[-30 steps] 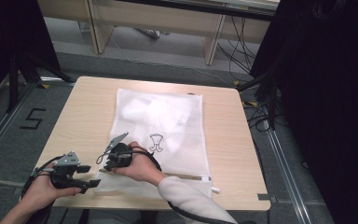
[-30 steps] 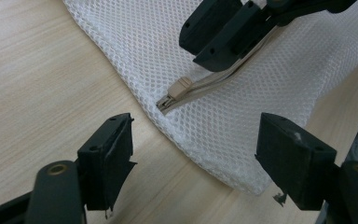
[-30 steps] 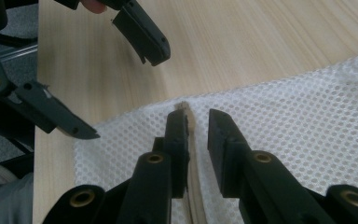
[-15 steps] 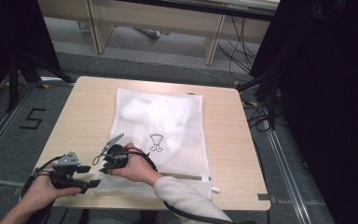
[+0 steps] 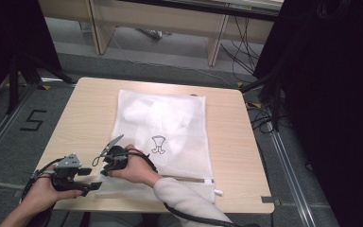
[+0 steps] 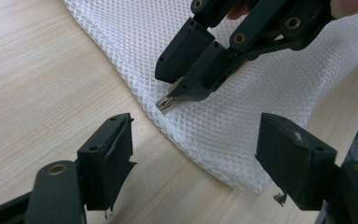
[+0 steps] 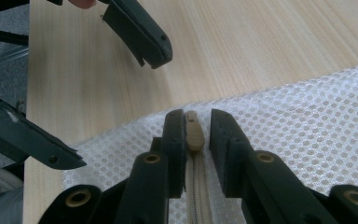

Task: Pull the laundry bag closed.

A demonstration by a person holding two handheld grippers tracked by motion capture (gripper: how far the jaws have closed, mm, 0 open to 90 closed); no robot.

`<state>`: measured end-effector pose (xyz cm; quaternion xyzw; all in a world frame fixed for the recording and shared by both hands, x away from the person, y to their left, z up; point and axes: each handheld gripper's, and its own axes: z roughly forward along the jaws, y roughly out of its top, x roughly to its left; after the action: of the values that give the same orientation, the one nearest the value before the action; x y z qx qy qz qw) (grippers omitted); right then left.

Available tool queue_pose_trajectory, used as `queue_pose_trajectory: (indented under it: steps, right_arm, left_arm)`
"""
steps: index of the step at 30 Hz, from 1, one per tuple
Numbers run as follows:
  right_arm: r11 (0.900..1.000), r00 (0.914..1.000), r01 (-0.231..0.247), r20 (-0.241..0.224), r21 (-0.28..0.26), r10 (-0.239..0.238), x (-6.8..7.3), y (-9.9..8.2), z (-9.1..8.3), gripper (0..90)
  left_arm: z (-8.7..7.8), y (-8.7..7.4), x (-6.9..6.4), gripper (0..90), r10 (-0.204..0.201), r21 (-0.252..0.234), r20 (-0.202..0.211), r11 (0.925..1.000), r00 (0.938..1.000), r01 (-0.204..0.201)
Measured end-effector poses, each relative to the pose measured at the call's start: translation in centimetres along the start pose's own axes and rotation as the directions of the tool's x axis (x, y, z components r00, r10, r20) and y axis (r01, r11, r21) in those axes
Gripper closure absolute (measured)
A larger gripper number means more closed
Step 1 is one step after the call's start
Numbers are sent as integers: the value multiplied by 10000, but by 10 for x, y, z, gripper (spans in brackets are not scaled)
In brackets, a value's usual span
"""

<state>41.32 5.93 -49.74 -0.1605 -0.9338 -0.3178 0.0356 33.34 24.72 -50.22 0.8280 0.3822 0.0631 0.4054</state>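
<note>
Two handheld grippers at the near left corner of a white mesh bag (image 5: 165,127), spread flat and filling most of the middle of a pale wooden table (image 5: 90,109).

Right gripper (image 5: 105,169): over that corner of the bag, tips down on the mesh. Released, jaws just opened, now standing a little apart. Between them, seen in the right gripper view, a beige zipper pull (image 7: 193,133), close against one pad and clear of the other, so not pinched. Behind the pull, a beige zipper tape (image 7: 198,186) running back along the bag's near edge. On the hand, a light sleeve crossing the near edge of the bag.

Left gripper (image 5: 90,178): just off the bag's left edge, close beside the same corner, over bare wood. Also released, jaws spread wide with nothing gripped. Between and beyond them, in the left gripper view, the rounded corner of the mesh and the right gripper's tips pressed down on it.

Near the middle of the bag, a small black emblem (image 5: 158,144). Under the far half of the mesh, something white and crumpled, too vague to name.
</note>
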Motion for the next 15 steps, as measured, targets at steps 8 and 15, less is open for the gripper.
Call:
queue_pose_trajectory:
  steps: [8,15]
  right_arm:
    - [9998,9997,201,-111,32,-200,2,1,1,820]
    - [9983,9982,579,128,-31,-578,6,5,-9,821]
  left_arm:
    - [-1,0,2,266,114,191,-7,9998,9999,-114]
    - [2,1,0,295,-386,-119,-97,9992,9992,385]
